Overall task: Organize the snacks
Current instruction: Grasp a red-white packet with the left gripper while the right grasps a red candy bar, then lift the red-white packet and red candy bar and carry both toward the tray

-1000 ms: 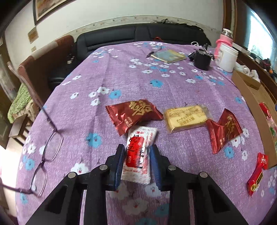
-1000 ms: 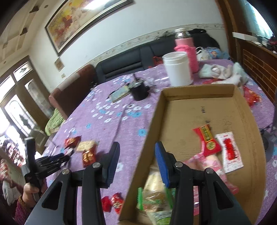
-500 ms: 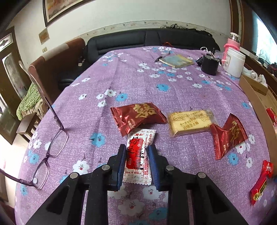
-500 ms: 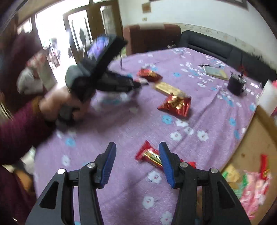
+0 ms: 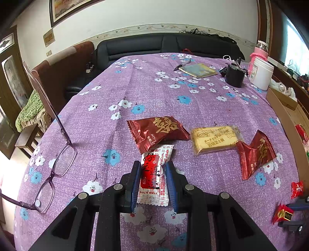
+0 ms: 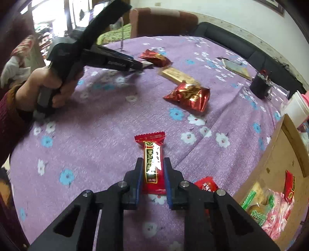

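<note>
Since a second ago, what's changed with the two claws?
The right claw swung from over the box to the tablecloth and shut on a red candy bar. The left claw tightened slightly on the white-and-red packet and stayed put. The other snacks, glasses and cups haven't moved.

A home living room: beyond the left gripper point(image 5: 153, 185), a floral-clothed table point(image 5: 146, 92), a black sofa point(image 5: 166, 45) and a framed painting point(image 5: 65, 8) on the wall.
</note>
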Demonstrator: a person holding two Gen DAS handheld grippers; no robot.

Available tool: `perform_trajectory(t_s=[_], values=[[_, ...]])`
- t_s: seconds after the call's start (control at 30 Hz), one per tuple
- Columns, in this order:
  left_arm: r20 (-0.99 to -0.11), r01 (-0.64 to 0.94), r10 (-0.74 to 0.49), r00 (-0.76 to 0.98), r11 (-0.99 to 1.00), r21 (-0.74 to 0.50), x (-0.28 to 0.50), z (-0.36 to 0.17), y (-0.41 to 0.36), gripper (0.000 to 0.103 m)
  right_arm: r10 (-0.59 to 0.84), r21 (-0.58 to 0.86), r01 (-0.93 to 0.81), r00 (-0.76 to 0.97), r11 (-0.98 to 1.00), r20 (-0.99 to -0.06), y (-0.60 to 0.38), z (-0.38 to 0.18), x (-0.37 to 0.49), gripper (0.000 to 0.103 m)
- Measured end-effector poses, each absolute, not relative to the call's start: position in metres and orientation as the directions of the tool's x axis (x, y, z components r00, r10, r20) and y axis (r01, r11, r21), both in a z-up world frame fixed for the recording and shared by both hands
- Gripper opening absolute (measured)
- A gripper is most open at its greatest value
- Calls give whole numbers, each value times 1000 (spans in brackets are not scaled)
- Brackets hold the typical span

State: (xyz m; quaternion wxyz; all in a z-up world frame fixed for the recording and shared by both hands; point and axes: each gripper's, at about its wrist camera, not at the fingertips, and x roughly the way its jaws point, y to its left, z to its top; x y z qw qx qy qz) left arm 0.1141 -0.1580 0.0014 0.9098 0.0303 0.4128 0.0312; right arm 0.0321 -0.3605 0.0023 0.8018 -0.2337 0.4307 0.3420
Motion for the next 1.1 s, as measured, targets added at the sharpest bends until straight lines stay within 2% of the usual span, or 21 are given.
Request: perform_trajectory(t_s=[0.27,0.57,0.83,1.0,1.03,1.07,1.1], values=[[-752,-40,90,653,996,85,117,-1,-159,30,389,-7,-713,390,701,-835,-343,2,30,19],[-709,-23,35,704,999,26,106,13,-157,12,471,93,-635,458,767,-754,-362,24,42,19],[-720,-14,27,694,1000,24,105,14,-156,12,471,123,-597,471,792,-746,-371,25,51,19],[-734,-22,45,678,999,42,109,10,-157,25,467,121,-595,472,795,-747,-373,22,51,19],[-732,-21,49,679,999,47,109,10,-158,37,467,120,-595,473,795,-747,-373,22,51,19],[-735,-20,51,677,999,50,109,9,-160,60,468,121,-596,472,794,-747,-373,22,50,19],[-735,-19,53,675,998,54,110,8,-161,69,467,122,-594,473,795,-747,-373,22,51,19]])
